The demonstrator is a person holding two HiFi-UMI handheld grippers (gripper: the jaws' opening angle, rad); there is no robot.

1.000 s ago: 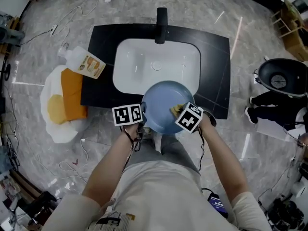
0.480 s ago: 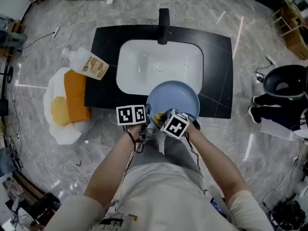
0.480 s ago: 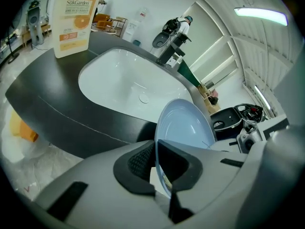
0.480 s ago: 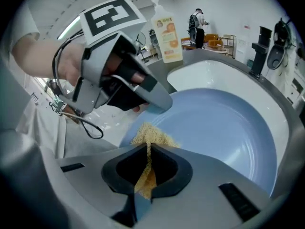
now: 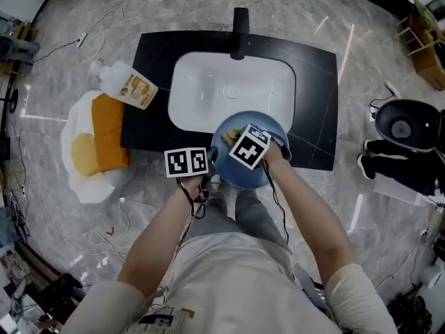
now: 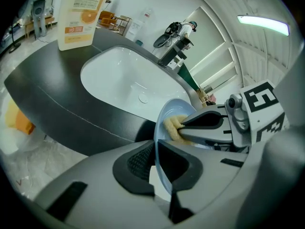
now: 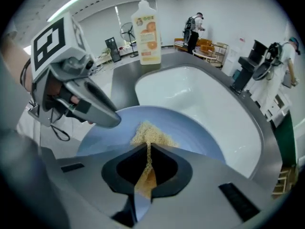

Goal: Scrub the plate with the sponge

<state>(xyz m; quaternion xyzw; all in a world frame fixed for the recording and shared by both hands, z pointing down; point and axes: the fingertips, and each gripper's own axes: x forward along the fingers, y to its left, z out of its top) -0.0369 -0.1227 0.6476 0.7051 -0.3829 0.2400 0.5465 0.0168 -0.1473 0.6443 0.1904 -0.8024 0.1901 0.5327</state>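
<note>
The blue plate (image 5: 235,175) is held tilted in the air over the front edge of the white sink basin (image 5: 208,92), partly above the black countertop (image 5: 149,75) that surrounds it. The left gripper (image 6: 155,162) has its jaws closed on the plate's near left rim, which passes edge-on between the two dark pads. The yellow sponge (image 7: 150,132) lies against the plate's inner face, toward its upper left part as the head view shows it. The right gripper (image 7: 146,170) pinches this sponge, its jaws squeezed tight on a thin fold while the rest of the sponge spreads onto the blue surface just ahead of them. The black faucet (image 5: 240,25) stands at the far side of the basin. A dish soap bottle (image 5: 129,85) with an orange label sits at the countertop's far left corner. Beside the counter, on the marble floor (image 5: 361,207), an orange cloth (image 5: 108,127) and a yellow cloth (image 5: 84,156) rest on a white sheet (image 5: 83,186).
</note>
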